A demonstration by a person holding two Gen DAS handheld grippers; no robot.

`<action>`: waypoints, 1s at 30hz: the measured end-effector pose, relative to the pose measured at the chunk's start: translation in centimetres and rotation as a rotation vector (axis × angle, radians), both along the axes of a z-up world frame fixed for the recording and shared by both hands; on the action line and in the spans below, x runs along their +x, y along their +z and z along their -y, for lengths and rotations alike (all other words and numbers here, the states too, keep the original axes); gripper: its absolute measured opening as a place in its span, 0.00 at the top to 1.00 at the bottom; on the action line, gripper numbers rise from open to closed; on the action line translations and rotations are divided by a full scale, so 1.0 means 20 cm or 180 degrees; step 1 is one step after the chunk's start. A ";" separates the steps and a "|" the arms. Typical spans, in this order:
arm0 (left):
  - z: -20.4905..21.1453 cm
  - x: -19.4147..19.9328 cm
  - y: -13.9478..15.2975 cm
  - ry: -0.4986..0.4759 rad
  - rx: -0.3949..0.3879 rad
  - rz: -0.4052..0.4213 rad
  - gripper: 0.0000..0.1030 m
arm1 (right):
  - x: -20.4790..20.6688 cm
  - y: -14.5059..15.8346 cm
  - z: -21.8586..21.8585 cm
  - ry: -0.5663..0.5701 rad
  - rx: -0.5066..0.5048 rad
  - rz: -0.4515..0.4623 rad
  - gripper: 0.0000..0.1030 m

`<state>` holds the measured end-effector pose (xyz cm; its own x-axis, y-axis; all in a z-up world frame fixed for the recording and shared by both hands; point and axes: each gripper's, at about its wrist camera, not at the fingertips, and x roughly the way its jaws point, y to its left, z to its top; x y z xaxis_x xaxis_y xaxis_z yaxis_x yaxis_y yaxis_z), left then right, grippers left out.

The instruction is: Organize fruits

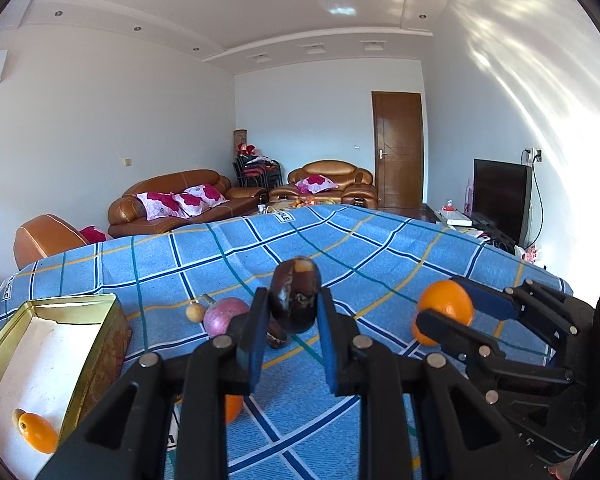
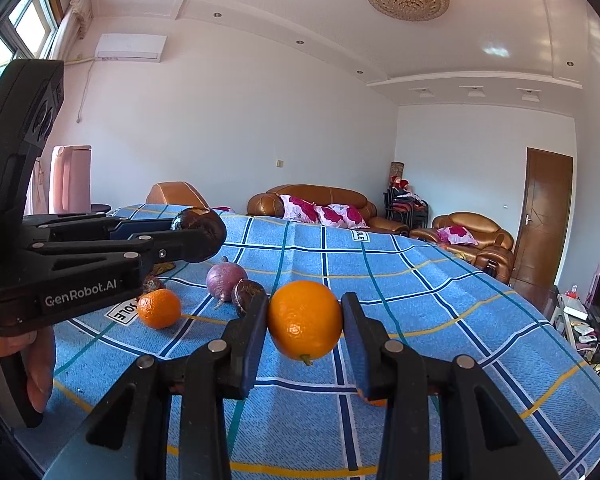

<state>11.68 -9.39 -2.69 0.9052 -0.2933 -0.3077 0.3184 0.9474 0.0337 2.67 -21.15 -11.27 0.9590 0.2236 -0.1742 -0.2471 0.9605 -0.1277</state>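
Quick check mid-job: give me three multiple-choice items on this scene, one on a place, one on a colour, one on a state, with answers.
1. Where is the tin?
A. left of the left gripper
B. on the sofa
C. under the cloth

2. What colour is the fruit in the right gripper?
A. green
B. orange
C. purple

3. What are the left jaws doing?
A. wide open
B. shut on nothing
C. shut on a dark fruit

Answers: A, the tin sits at the left edge of the left wrist view; B, the orange is between the jaws; C, both pads press the dark fruit.
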 end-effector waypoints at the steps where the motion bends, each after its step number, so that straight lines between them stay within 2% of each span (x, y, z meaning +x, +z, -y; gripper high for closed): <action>1: 0.00 0.00 0.00 0.0006 -0.0010 0.0004 0.76 | 0.00 0.00 0.00 0.0005 0.0007 0.0011 0.62; 9: -0.01 -0.02 0.00 0.0025 -0.0018 0.0060 0.76 | -0.02 0.00 0.02 0.0034 0.0048 0.0106 0.62; 19: 0.02 -0.06 0.02 0.0078 0.0086 0.0208 0.76 | -0.04 0.01 0.02 0.0079 0.0112 0.0228 0.62; 30: 0.01 -0.11 0.04 0.0119 0.0119 0.0340 0.76 | -0.04 0.01 0.05 0.0127 0.0187 0.0231 0.62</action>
